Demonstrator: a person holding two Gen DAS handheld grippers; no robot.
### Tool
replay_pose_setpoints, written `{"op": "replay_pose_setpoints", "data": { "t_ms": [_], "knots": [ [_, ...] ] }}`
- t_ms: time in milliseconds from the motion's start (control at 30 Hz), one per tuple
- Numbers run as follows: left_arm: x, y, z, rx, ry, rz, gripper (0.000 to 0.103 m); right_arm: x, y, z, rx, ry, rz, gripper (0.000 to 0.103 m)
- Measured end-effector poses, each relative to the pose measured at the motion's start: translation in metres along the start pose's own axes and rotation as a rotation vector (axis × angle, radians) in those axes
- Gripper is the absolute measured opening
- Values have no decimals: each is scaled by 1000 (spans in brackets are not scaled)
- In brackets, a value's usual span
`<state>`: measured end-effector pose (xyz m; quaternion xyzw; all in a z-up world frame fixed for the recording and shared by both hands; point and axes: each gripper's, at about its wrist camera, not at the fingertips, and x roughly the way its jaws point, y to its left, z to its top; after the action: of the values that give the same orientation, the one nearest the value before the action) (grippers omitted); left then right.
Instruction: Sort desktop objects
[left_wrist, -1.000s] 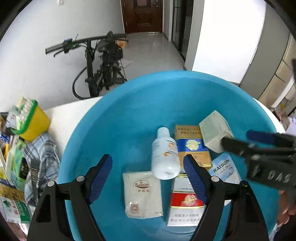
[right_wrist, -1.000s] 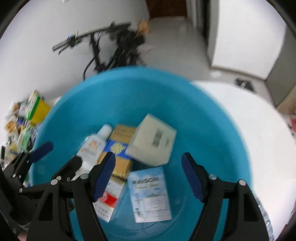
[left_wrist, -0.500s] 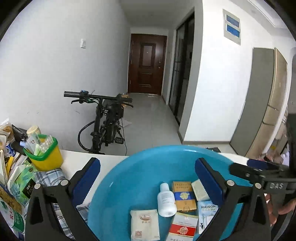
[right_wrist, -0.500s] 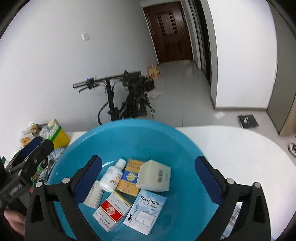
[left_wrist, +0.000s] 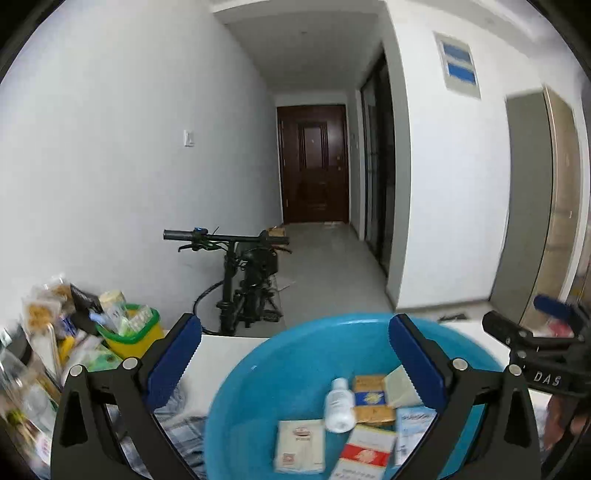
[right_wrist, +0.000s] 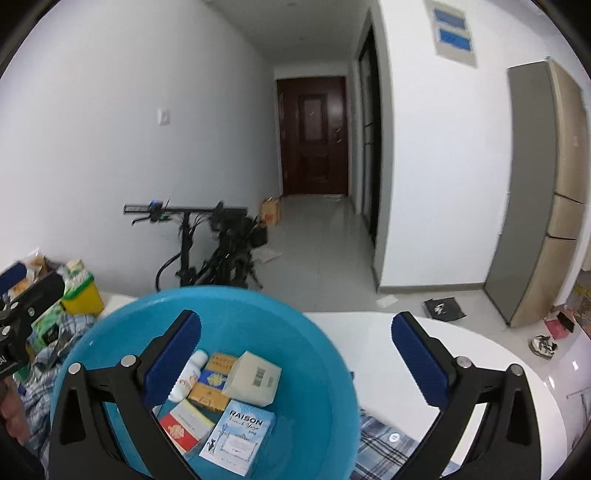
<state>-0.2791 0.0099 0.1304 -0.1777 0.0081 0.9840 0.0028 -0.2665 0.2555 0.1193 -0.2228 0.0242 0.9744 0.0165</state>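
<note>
We count six items lying in the blue basin (right_wrist: 325, 369): going left to right in the left wrist view, a cream sachet (left_wrist: 300, 446), a white bottle (left_wrist: 339, 405), a red-and-white carton (left_wrist: 364, 454), a gold-and-blue box (left_wrist: 372, 403), a pale cube box (left_wrist: 400, 384) and a light blue RAISON packet (left_wrist: 413, 428). There is one basin, and it sits on a white table (right_wrist: 461, 354) over a plaid cloth (right_wrist: 380, 443). Left of it stands one yellow bin with a green rim (left_wrist: 129, 334) amid a heap of packets too blurred for us to count.

We hold two tongs. The left gripper (left_wrist: 295, 362) stands wide apart with nothing between its pads. The right gripper (right_wrist: 295, 360) is spreading to its widest, also empty; both hang above the basin, touching none of the items.

Compared with a second ago, both have lifted and tilted up: the basin then filled each view, while now the hallway, dark door (right_wrist: 314, 136) and bicycle (right_wrist: 214, 243) dominate.

Only the right wrist view shows the barcode on the cube box, the RAISON lettering legibly, and shoes (right_wrist: 543, 345) on the floor at right. Only the left view shows the sachet unobstructed.
</note>
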Motion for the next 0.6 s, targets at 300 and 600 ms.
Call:
{"op": "replay_pose_setpoints", "data": {
  "t_ms": [300,600],
  "knots": [
    [-14,1,-6,46,-74,-12,103,-19,6,-2,-77,-41,12,103],
    [-36,7,-2,7,-64,-99,103,-41,16,-11,-56,-92,17,103]
  ]
}}
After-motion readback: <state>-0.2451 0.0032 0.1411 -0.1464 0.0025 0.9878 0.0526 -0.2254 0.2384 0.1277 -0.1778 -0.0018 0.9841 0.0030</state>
